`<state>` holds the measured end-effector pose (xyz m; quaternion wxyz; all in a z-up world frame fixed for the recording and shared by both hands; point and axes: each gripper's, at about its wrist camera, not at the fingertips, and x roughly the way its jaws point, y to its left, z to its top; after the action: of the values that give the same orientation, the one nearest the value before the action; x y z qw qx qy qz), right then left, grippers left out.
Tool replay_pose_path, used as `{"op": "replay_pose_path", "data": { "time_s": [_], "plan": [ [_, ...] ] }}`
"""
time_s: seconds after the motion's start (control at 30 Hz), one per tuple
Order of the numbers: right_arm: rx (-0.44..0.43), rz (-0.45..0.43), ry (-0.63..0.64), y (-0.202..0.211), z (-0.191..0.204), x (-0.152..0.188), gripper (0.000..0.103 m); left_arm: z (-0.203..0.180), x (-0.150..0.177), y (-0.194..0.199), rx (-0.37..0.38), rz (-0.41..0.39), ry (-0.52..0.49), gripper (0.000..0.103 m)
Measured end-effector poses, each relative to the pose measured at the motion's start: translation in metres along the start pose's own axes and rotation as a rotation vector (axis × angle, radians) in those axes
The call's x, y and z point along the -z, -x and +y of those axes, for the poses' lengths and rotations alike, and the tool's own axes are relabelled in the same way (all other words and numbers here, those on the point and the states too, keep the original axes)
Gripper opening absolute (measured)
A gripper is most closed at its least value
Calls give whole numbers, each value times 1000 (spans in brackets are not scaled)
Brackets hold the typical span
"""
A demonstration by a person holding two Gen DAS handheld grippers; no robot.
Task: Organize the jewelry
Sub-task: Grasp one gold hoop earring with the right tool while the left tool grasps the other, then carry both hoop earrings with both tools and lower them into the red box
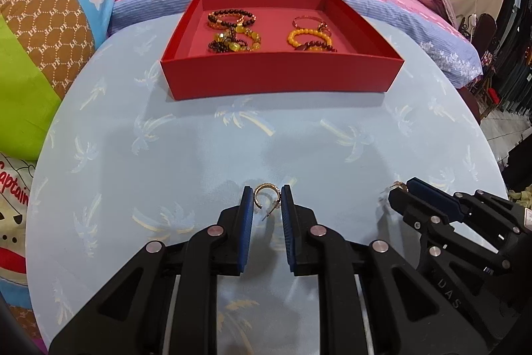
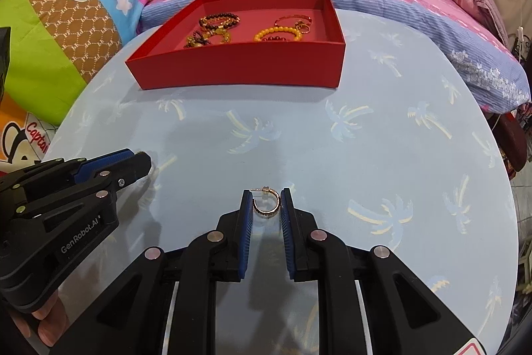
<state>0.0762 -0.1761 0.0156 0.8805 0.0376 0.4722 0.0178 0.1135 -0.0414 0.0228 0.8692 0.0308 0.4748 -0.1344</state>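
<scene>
We hold one gold hoop earring [image 1: 267,196] pinched in our left tongs [image 1: 267,200] and a second earring [image 2: 266,202] in our right tongs [image 2: 266,203], both over the table's [image 1: 199,148] near edge; the red tray [image 1: 282,75] of bracelets [image 1: 232,32] sits toward the far edge.

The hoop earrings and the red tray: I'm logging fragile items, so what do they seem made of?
Hoop earrings: likely gold-toned metal; thin, shiny, with a straight post. Red tray: probably matte cardboard, with thin flat walls and crisp folded corners.
</scene>
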Motion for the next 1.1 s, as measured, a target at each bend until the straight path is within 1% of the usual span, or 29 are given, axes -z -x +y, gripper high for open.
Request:
{"op": "replay_pose_path", "data": {
  "time_s": [0.37, 0.57, 0.7, 1.1],
  "plan": [
    [-16, -54, 2, 19, 3, -16, 16, 3, -12, 17, -5, -36, 9, 16],
    [-19, -76, -2, 24, 2, -27, 16, 8, -26, 23, -13, -60, 21, 16],
    [-14, -94, -6, 25, -2, -38, 16, 13, -38, 25, -25, -78, 24, 16],
    [2, -148, -6, 14, -9, -92, 16, 19, -90, 14, -54, -120, 12, 16]
  ]
}}
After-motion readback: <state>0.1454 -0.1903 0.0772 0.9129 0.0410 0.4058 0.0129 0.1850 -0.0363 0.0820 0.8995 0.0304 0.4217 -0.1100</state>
